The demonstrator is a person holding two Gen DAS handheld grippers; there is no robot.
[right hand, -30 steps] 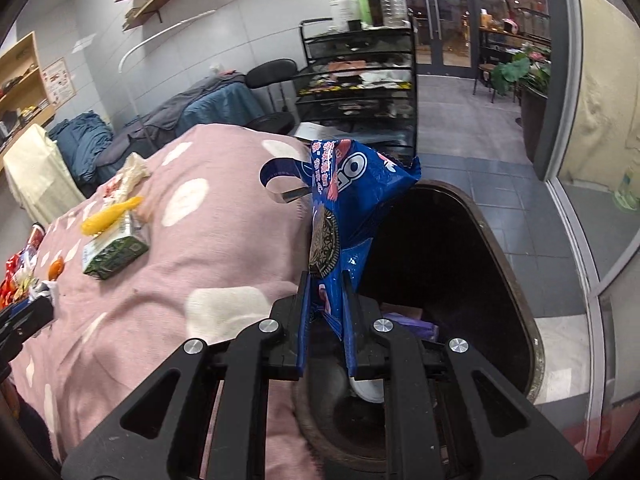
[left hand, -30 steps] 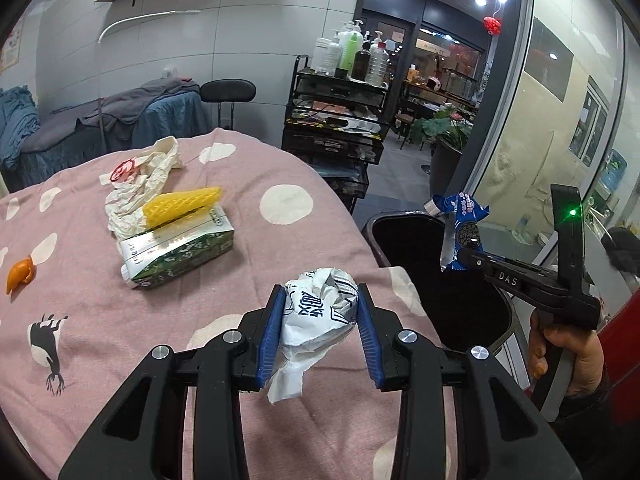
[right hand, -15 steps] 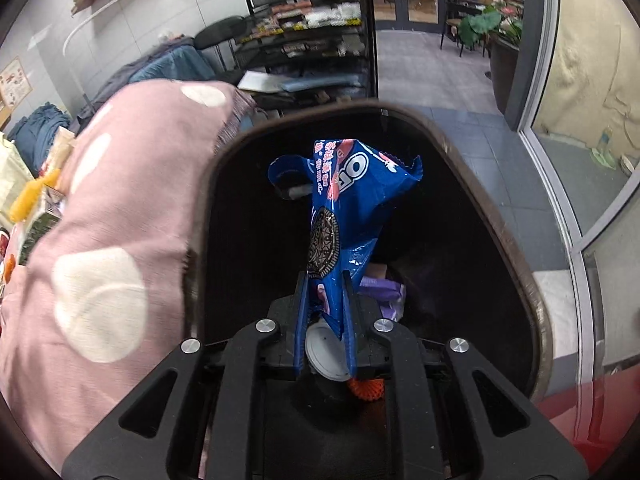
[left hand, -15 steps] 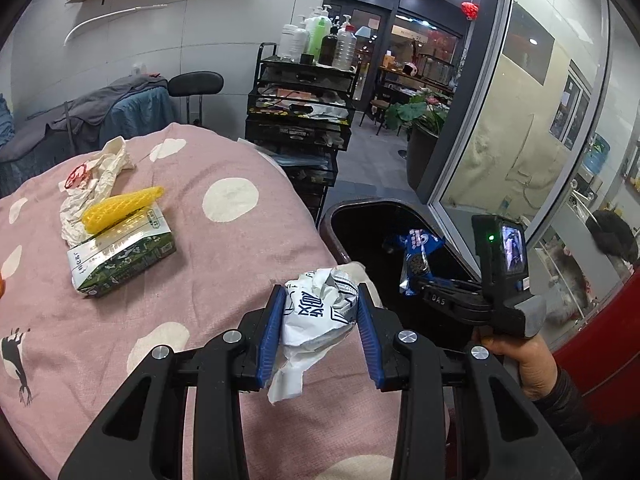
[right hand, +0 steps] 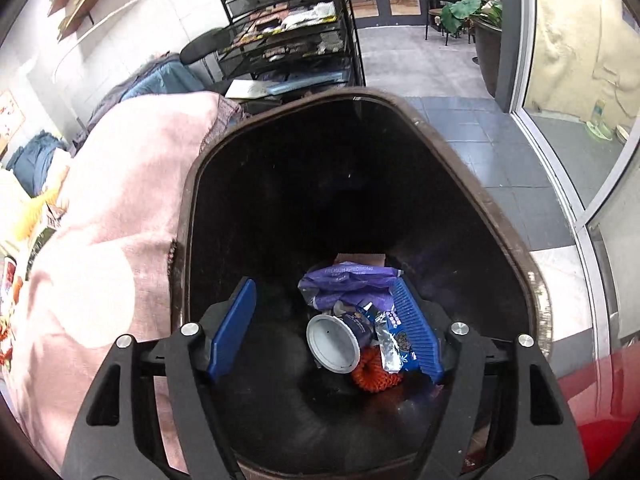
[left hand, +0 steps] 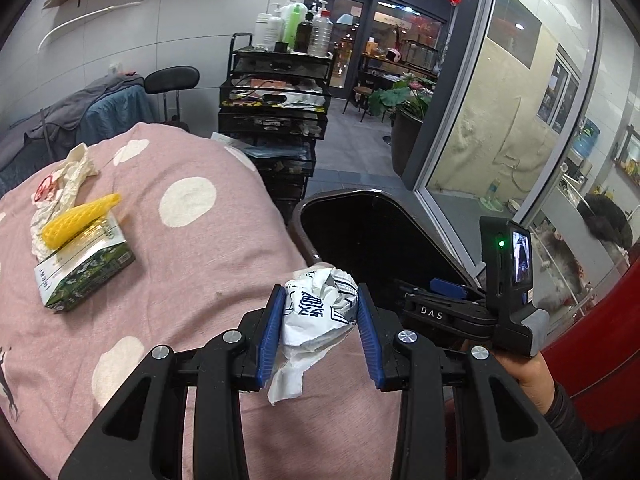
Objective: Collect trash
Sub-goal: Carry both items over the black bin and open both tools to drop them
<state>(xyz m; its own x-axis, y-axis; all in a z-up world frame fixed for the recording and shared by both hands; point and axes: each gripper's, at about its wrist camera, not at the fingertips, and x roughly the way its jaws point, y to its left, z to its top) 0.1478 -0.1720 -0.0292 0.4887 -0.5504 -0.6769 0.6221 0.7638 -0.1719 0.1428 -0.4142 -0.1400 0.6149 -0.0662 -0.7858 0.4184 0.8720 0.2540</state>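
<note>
My left gripper (left hand: 321, 292) is shut on a crumpled white wrapper with dark lettering (left hand: 320, 312), held over the edge of the pink dotted cloth (left hand: 200, 248) beside the black bin (left hand: 360, 194). My right gripper (right hand: 322, 286) hangs inside the bin (right hand: 460, 152), its jaws opening with nothing pressed between the pads. The blue cookie wrapper (right hand: 394, 340) lies loose at the bottom by the right finger, next to a cup (right hand: 332, 340) and a purple wrapper (right hand: 348, 284). A yellow cone (left hand: 80, 220), a green carton (left hand: 84, 272) and crumpled white paper (left hand: 76, 168) lie on the cloth.
A black wire rack (left hand: 276, 120) topped with bottles stands behind the bin, with a black chair (left hand: 172, 78) to its left. Glass panels run along the right. A red surface (left hand: 600, 340) borders the bin's near right side. A hand (left hand: 528, 372) holds the right gripper.
The right gripper sank into the bin and opened; the blue cookie wrapper left its jaws and dropped to the bottom. The left gripper carried the white wrapper closer to the bin.
</note>
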